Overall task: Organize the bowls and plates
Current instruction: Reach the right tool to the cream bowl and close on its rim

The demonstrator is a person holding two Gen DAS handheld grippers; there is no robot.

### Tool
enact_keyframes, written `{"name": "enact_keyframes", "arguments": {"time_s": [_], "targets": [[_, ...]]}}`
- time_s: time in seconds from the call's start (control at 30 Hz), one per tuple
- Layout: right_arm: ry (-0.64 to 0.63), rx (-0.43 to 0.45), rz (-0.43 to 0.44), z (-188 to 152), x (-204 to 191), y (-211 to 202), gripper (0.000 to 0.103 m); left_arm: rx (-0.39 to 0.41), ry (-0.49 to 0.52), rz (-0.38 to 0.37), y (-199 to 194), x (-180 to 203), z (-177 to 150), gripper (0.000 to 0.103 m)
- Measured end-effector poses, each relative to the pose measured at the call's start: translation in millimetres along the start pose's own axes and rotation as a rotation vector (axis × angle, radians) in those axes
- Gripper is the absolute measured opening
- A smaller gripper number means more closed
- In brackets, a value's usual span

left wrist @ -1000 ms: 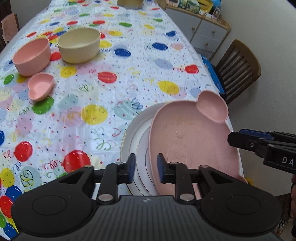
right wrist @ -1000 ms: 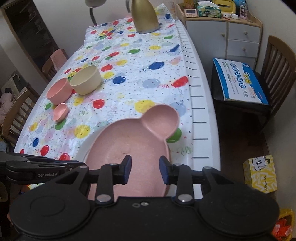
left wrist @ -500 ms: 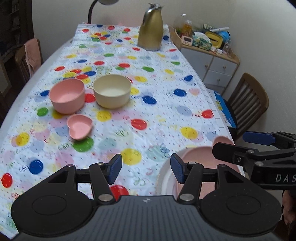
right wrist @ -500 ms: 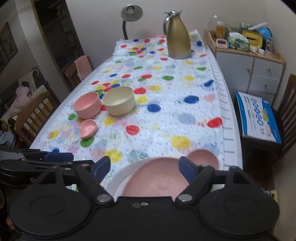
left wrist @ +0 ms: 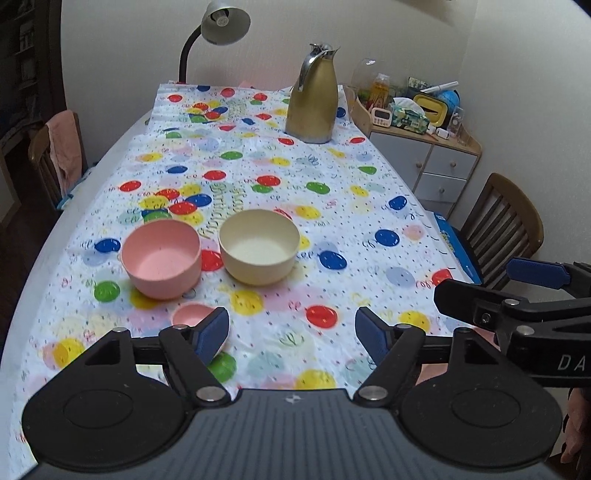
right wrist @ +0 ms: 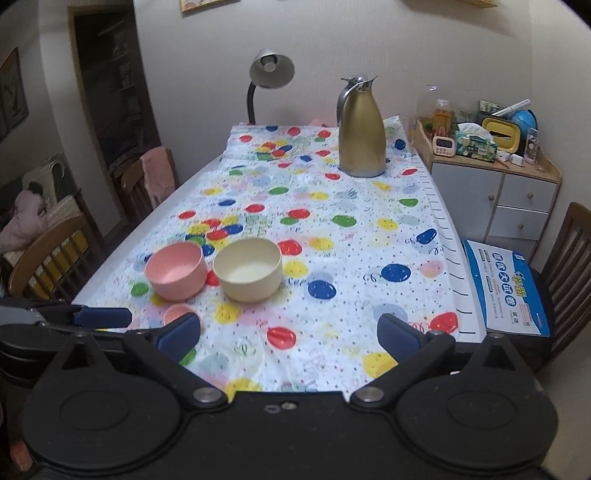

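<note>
Nearest the cameras, the left gripper [left wrist: 291, 332] is standing with its jaws well spread and nothing between them; they have just been opening. The right gripper [right wrist: 288, 334] is gaping wider, its jaws likewise having just been opening, and they too are gripping nothing. Each view is catching the other tool: the right one is jutting in at the right edge of the left wrist view, the left one at the left edge of the right wrist view.

Only the left wrist view is showing a sliver of the pink plate [left wrist: 480, 334], peeking out behind the gripper's right arm at the near edge of the worktop [left wrist: 332, 229]; most of it is hidden, and the right wrist view is not showing it at all. The small pink dish [left wrist: 188, 314] is sitting just beyond the left jaw, partly covered by it in both views, so its shape is hard to make out.

Farther on, two bowls are standing side by side on the balloon-patterned cloth: one pink bowl [left wrist: 162, 258] on the left and one cream bowl [left wrist: 258, 247] on the right, close together, upright and empty.

At the far end one gold jug [left wrist: 314, 99] is standing, with one desk lamp [left wrist: 221, 22] bending over the worktop's end.
</note>
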State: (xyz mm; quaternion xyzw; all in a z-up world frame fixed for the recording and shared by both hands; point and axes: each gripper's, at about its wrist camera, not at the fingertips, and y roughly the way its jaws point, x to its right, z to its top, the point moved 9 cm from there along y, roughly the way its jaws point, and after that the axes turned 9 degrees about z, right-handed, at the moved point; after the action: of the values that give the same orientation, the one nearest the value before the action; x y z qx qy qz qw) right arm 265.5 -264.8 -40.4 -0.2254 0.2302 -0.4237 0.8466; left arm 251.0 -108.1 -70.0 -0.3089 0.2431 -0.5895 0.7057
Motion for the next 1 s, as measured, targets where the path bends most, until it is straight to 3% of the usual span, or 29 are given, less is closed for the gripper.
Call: {"name": "enact_keyframes", "arguments": {"time_s": [0.57,1.0], "targets": [[0.132,0.002,-0.105,36.1,-11.4,83.4,0.102,-0.023,0.082,-0.064,92.1,-67.4,59.6,0.078],[0.255,-0.149,-0.152,21.6,3.4,171.9,0.088,-0.128,0.108,-0.091,187.3,-67.5,85.2,0.077]]}}
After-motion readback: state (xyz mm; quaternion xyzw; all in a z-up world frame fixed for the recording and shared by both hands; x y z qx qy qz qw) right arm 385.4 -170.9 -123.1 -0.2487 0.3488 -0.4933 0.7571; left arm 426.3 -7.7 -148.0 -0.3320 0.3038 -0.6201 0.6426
